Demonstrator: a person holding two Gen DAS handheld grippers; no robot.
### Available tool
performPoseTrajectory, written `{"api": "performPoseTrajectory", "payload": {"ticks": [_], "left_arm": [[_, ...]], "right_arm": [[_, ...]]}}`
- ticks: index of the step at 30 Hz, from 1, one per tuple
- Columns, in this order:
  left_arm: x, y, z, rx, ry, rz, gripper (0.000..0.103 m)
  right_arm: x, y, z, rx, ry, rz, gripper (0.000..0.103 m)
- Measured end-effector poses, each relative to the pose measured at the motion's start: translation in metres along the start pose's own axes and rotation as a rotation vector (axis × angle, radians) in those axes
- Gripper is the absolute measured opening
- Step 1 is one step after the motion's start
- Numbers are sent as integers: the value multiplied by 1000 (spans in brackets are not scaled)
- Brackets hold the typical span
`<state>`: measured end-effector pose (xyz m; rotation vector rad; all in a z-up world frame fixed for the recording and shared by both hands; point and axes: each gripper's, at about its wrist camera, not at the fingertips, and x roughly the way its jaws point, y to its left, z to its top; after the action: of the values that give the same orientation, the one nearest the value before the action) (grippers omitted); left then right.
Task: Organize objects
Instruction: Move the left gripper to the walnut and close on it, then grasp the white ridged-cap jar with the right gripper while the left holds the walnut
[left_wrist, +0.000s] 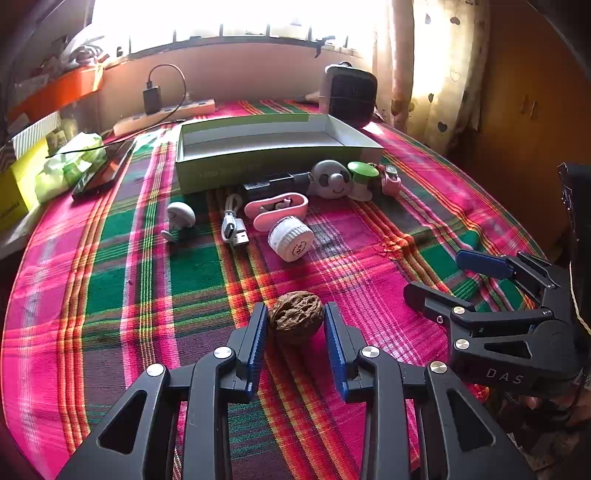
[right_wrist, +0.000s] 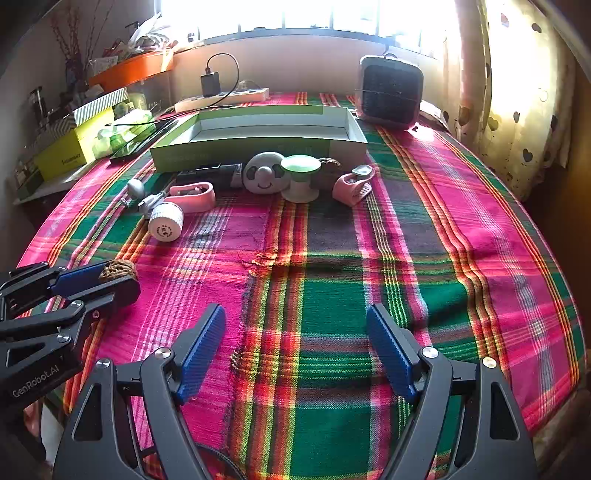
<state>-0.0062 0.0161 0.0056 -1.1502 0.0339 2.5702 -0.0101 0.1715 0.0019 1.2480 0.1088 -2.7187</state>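
Observation:
A brown walnut (left_wrist: 295, 313) lies on the plaid cloth between the blue pads of my left gripper (left_wrist: 295, 321). The pads stand close on both sides; I cannot tell whether they press it. The walnut also shows in the right wrist view (right_wrist: 117, 270), between the left gripper's fingers (right_wrist: 85, 280). My right gripper (right_wrist: 295, 325) is open and empty over the cloth; it shows at the right of the left wrist view (left_wrist: 450, 277). An open green box (left_wrist: 273, 147) stands at the back. In front of it lie a white jar (left_wrist: 291, 238), a pink case (left_wrist: 277, 208), a panda toy (left_wrist: 330, 179) and a USB cable (left_wrist: 234, 225).
A green-topped white stand (right_wrist: 300, 177), a pink clip (right_wrist: 352, 186) and a black device (right_wrist: 210, 173) lie by the box. A heater (right_wrist: 390, 90), a power strip (right_wrist: 225, 96), a phone (left_wrist: 105, 170) and yellow boxes (right_wrist: 64, 155) stand at the back and left.

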Motion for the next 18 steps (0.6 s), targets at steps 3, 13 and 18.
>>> {"api": "performPoseTrajectory", "payload": {"ticks": [3, 13, 18], "left_arm": [[-1, 5, 1, -5, -2, 11, 29], [2, 35, 7, -62, -1, 72, 29], [4, 48, 10, -77, 0, 89, 29]], "right_arm": [[-1, 4, 3, -12, -9, 33, 78], [4, 28, 26, -71, -41, 150, 67], [11, 43, 34, -99, -51, 186, 64]]}}
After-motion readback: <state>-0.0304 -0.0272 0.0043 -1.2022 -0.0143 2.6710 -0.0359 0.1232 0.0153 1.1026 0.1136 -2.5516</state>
